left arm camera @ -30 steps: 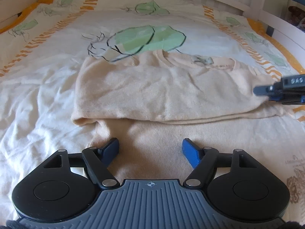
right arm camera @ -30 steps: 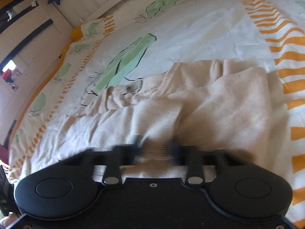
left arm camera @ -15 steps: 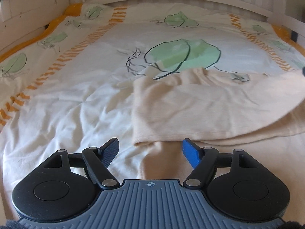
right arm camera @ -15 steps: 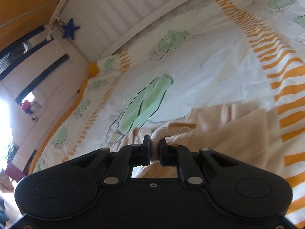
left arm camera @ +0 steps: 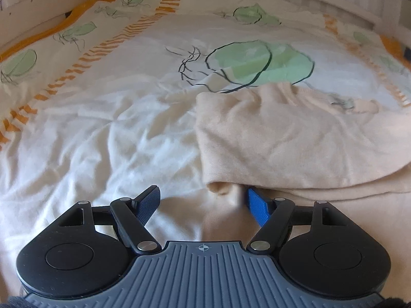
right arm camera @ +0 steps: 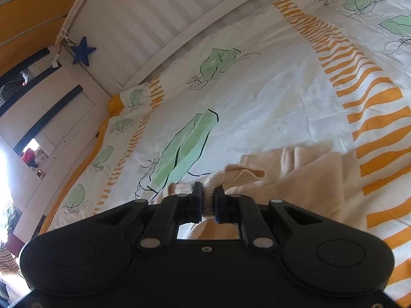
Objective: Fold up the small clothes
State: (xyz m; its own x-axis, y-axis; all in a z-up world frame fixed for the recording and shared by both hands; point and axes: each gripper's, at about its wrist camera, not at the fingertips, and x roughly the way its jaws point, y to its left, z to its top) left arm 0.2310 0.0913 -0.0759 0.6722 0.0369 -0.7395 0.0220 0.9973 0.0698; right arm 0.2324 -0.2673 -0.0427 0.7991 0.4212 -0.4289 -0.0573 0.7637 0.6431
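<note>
A small cream knit sweater (left arm camera: 282,141) lies on the bed, its upper layer folded over the lower one. My left gripper (left arm camera: 203,200) is open, low over the sweater's near left corner; the folded edge sits between its blue fingers and covers the right fingertip. My right gripper (right arm camera: 208,200) is shut on a ribbed cuff or hem of the sweater (right arm camera: 295,177) and holds it lifted a little off the bed.
The bed cover (left arm camera: 102,133) is white with green leaf prints and orange stripes. White slatted bed rails (right arm camera: 154,25) run along the far side. A blue star (right arm camera: 82,51) hangs on the corner post.
My left gripper has slid left along the sweater's near edge to its left corner. My right gripper has closed on the ribbed edge and lifted it, tilting upward.
</note>
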